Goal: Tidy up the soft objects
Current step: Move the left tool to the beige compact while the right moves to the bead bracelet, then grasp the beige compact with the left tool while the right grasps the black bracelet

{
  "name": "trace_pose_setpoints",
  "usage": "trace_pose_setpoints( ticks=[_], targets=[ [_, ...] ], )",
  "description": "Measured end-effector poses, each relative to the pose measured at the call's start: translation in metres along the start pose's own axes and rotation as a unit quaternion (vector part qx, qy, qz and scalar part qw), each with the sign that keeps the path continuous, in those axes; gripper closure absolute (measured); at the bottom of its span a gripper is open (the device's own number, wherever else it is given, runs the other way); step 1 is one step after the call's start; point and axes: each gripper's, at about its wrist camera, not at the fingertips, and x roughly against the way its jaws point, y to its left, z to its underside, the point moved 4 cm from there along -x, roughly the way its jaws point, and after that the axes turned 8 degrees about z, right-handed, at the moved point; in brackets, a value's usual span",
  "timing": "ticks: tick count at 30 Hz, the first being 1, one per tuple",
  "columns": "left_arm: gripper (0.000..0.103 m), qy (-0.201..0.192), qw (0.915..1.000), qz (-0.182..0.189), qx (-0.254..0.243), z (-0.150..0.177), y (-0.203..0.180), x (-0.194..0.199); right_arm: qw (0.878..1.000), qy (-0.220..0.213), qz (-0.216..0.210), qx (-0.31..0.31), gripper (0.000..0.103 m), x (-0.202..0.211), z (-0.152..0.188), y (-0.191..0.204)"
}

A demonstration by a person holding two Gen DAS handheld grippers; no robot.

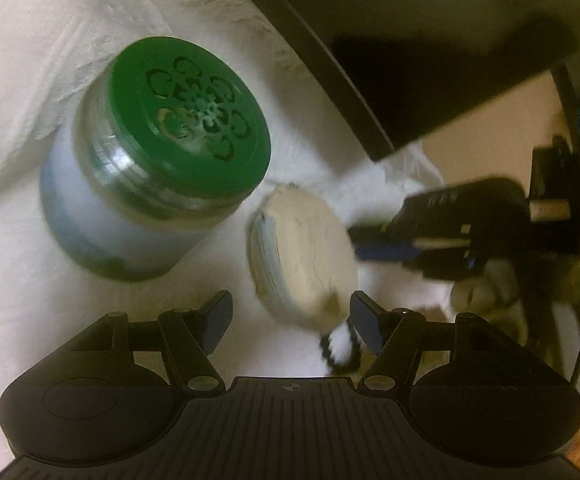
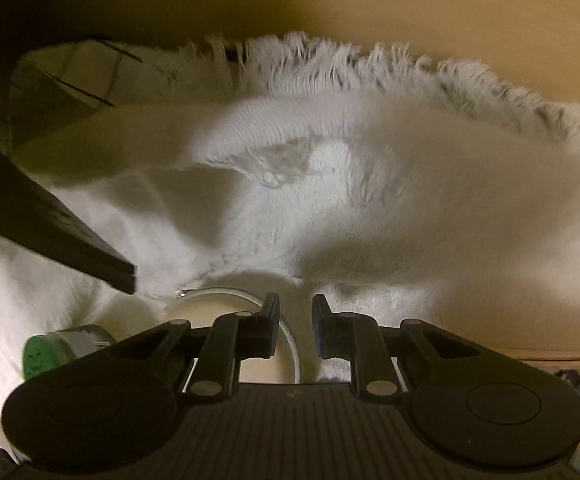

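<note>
Left gripper [image 1: 290, 320], fingers spread, hovers near the pouch [image 1: 304, 256] by the jar [image 1: 154, 160], the right gripper [image 2: 296, 328] slightly parted and empty; next, probably closing on that pouch.

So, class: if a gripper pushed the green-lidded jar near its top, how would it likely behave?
The jar looks rigid, probably glass, so likely heavy and breakable. It stands on a rumpled white towel, an uneven base, so a high push might tip it. Being round, it could then roll.
</note>
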Motion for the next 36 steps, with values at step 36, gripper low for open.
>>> trace_pose_setpoints(
  ticks=[36],
  targets=[
    [0.059,-0.071,0.9827,-0.031,-0.168,0.016,-0.011,0.097,0.986,0.147,0.057,0.058,0.084,0.0,0.035,0.031]
  ],
)
